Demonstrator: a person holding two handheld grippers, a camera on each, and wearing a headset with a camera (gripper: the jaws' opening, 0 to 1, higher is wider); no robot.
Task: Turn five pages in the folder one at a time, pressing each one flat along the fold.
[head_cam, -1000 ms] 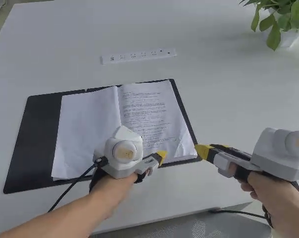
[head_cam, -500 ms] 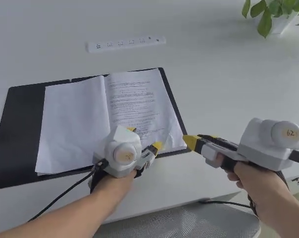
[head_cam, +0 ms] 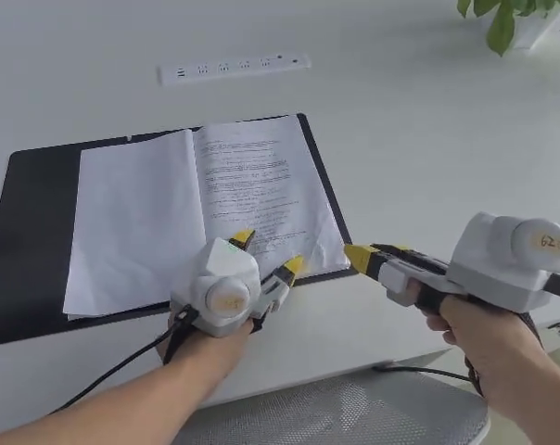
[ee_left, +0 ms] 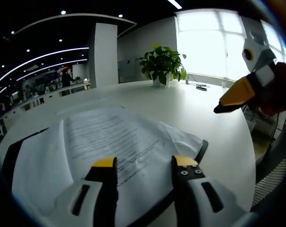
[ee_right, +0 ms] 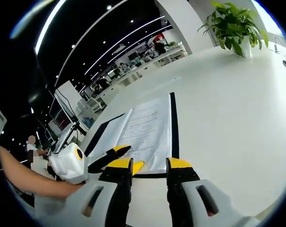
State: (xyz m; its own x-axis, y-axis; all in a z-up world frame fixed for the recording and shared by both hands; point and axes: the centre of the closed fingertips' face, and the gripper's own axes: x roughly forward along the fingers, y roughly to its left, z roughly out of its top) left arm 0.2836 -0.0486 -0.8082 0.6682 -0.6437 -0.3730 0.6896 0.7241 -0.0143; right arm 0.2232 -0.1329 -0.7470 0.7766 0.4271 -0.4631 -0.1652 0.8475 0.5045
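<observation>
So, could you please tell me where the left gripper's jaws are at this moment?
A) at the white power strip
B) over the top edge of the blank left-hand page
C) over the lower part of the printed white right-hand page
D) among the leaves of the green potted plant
C: the left gripper has its jaws open over the lower part of the printed white right-hand page in the open black folder.

A white power strip (head_cam: 235, 68) lies flat toward the far side of the white surface (head_cam: 428, 139). A leafy potted plant (head_cam: 516, 19) stands at the far right. A grey mesh chair (head_cam: 354, 417) sits at the near edge.
</observation>
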